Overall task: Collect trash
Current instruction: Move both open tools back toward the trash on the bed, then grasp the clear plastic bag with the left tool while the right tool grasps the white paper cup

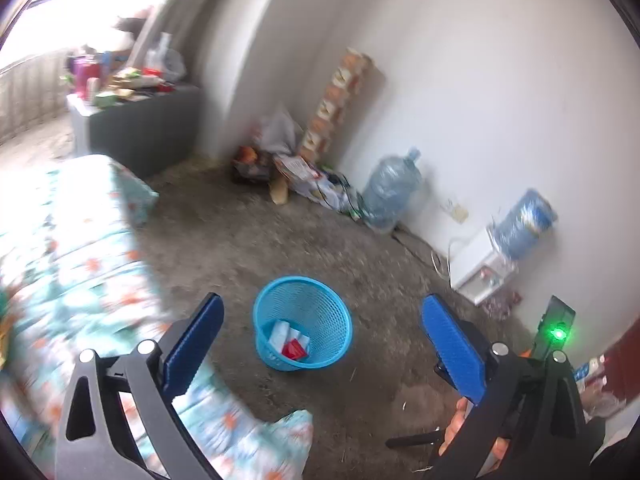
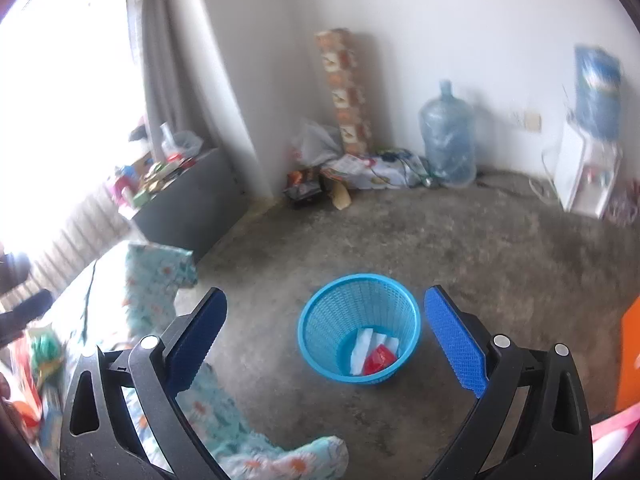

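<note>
A blue mesh waste basket (image 1: 320, 300) stands on the concrete floor; it also shows in the right wrist view (image 2: 320, 312). White paper and a red wrapper (image 1: 294, 347) lie in its bottom, the red wrapper also visible in the right wrist view (image 2: 378, 360). My left gripper (image 1: 320, 344) is open and empty, held above and in front of the basket. My right gripper (image 2: 324, 336) is open and empty, also above the basket. Colourful wrappers (image 2: 40, 356) lie on the bed at the left edge of the right wrist view.
A bed with floral sheet (image 1: 80, 264) fills the left; it also shows in the right wrist view (image 2: 152, 280). A cluttered grey cabinet (image 1: 140, 120), a pile of bags (image 1: 288, 160), a water jug (image 1: 390, 188) and a dispenser (image 1: 484, 268) line the walls.
</note>
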`<state>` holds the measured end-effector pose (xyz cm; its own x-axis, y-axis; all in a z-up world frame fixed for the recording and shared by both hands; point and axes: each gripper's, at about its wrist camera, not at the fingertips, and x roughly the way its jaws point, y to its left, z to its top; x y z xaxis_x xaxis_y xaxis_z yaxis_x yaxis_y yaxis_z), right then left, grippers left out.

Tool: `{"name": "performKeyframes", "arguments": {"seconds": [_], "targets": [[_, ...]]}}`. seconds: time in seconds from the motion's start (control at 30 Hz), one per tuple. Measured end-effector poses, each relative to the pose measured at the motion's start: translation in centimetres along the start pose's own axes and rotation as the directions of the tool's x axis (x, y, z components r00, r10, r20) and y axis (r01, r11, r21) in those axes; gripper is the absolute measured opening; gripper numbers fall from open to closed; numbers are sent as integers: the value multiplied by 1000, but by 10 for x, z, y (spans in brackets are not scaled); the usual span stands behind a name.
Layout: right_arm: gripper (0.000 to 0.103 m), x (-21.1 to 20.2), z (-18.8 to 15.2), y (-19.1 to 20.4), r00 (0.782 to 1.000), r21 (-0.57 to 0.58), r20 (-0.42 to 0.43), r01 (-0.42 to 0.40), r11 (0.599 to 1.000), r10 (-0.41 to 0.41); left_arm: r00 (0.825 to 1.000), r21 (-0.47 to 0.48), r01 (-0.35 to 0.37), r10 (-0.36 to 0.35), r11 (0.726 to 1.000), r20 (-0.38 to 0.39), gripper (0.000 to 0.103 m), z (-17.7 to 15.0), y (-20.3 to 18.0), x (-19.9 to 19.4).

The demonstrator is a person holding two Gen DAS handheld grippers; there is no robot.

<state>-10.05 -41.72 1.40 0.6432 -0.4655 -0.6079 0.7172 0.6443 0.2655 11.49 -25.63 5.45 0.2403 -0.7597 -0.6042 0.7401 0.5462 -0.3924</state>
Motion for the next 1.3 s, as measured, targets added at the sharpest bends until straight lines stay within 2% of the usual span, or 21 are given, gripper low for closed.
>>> {"name": "performKeyframes", "arguments": {"seconds": [0.2, 0.27, 0.37, 0.43, 0.5, 0.57, 0.73, 0.8, 0.87, 0.97, 1.07, 1.17, 1.3], "targets": [[95, -35, -6, 36, 996, -115, 47, -73, 991, 79, 992, -67, -52, 60, 996, 110, 98, -23, 35, -90], [95, -47, -10, 48, 991, -149, 69, -106, 983, 118, 987, -92, -48, 62, 995, 148, 98, -31, 47, -119], [95, -61, -13, 67, 982, -190, 60, -167, 967, 182, 976, -144, -58, 87, 988, 200, 98, -44, 65, -160], [95, -69, -15, 80, 973, -223, 42, -213, 951, 228, 962, -162, -94, 131, 982, 240, 98, -55, 78, -192], [95, -75, -19, 91, 961, -263, 36, -256, 930, 274, 939, -174, -161, 205, 972, 276, 98, -67, 90, -225], [95, -79, -23, 104, 949, -293, 25, -294, 910, 315, 899, -187, -234, 285, 954, 333, 98, -81, 101, -261], [95, -91, -32, 133, 890, -328, 7, -429, 842, 456, 797, -277, -367, 454, 888, 398, 98, -113, 130, -327], [95, -97, -36, 148, 871, -340, 2, -461, 820, 491, 776, -309, -383, 485, 870, 403, 98, -125, 145, -344], [95, -97, -38, 163, 851, -343, -28, -500, 795, 524, 765, -332, -401, 512, 854, 392, 98, -134, 158, -355], [95, -97, -44, 180, 815, -316, -99, -570, 759, 571, 766, -342, -407, 520, 847, 378, 97, -145, 173, -362], [95, -89, -54, 197, 776, -264, -190, -631, 730, 602, 786, -362, -386, 508, 848, 353, 97, -150, 191, -358], [95, -80, -61, 211, 742, -218, -263, -669, 711, 617, 809, -364, -364, 484, 857, 332, 97, -148, 202, -348], [93, -70, -67, 226, 718, -191, -323, -688, 700, 617, 850, -320, -346, 439, 882, 290, 89, -132, 212, -331]]}}
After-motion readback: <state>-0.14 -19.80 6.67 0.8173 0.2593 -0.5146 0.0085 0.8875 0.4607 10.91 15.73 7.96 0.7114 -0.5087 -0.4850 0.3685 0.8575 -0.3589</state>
